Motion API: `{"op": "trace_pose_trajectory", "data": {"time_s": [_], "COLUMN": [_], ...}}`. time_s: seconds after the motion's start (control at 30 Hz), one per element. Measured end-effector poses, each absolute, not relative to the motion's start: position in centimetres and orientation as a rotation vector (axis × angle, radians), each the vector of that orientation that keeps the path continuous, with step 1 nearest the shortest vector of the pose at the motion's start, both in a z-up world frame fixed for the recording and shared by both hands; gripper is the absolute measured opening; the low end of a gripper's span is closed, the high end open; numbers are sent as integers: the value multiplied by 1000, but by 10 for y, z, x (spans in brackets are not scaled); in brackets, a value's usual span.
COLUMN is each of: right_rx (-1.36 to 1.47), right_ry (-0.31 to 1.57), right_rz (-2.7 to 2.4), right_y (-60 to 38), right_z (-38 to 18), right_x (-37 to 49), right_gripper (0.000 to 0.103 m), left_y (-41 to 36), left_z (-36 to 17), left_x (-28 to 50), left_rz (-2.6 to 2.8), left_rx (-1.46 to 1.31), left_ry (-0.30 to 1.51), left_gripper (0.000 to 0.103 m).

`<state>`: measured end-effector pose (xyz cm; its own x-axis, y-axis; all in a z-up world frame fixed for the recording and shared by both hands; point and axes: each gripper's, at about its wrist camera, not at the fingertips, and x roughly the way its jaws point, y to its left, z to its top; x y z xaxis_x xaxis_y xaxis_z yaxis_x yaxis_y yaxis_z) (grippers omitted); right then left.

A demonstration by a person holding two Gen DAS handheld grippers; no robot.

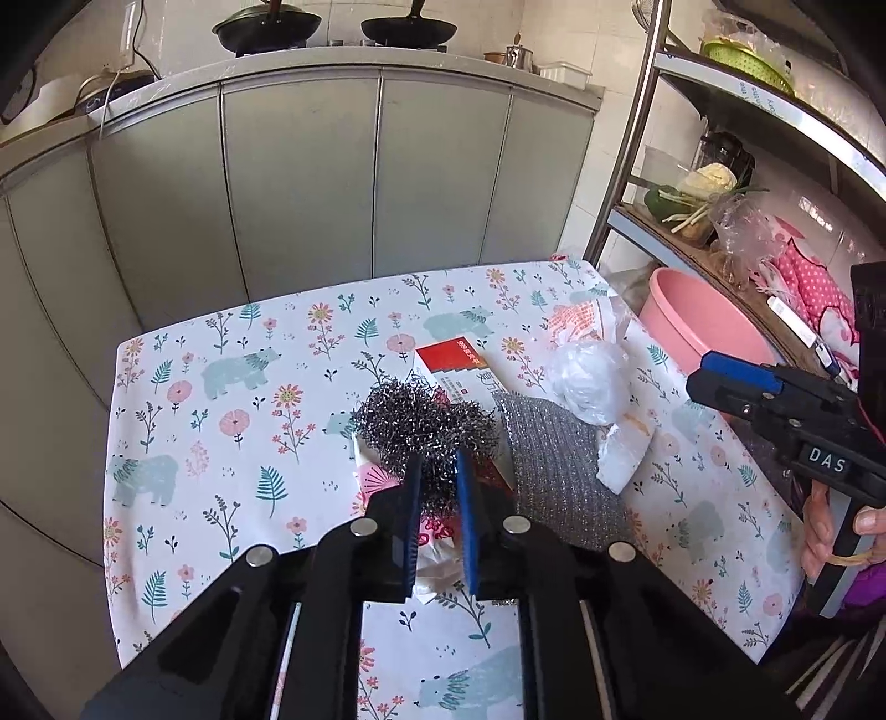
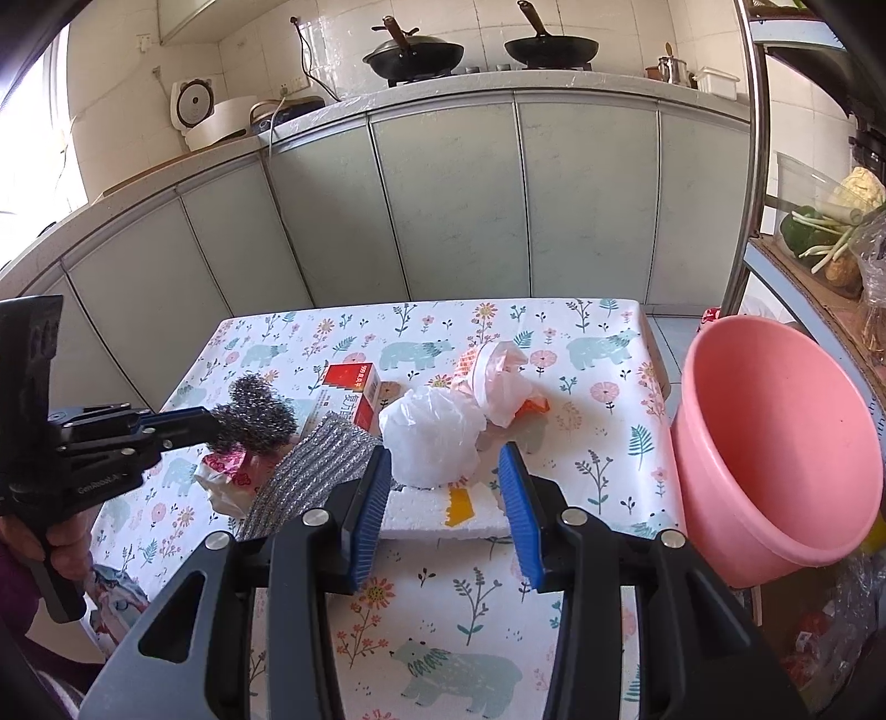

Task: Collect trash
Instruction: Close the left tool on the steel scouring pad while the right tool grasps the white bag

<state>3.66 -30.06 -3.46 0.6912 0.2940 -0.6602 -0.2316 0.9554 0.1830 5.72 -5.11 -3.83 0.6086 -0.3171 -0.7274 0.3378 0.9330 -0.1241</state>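
Steel wool [image 1: 423, 426] lies left of scouring pad [image 1: 554, 465], box [image 1: 459, 371] behind

White letters "DAS" stand on the right gripper [image 1: 706, 382] body; the red-and-white box [image 2: 350, 394] carries print (too small to read)

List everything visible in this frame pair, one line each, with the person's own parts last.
steel wool scourer: 1, grey, table centre, in left gripper
silver scrub pad: 1, beside scourer
red-white box: 1, behind scourer
white bag ball: 1, ahead of right gripper
foam piece: 1, white, between right fingers
basin: 1, pink, right of table
table: 1, floral cloth
woks: 2, black, counter
left gripper: shut on scourer
right gripper: open
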Motion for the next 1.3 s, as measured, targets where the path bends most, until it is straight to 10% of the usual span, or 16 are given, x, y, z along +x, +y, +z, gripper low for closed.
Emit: {"op": "trace_pose_trajectory", "data": {"time_s": [0.8,0.97,1.3], "right_rx": [148,100,62], "right_ry": [901,868,769], "right_rz": [316,349,397], "right_y": [-274,-269,-268], "right_z": [-81,-76,-51], "right_x": [94,95,73], "right_gripper": [41,11,6], "left_y": [-32,-32,-30], "left_z": [-26,-26,-14], "left_x": [52,52,48], "left_rz": [-388,-390,-378], "left_rx": [-70,-70,-61], "left_ry": [810,809,776], "left_gripper": [9,9,9]}}
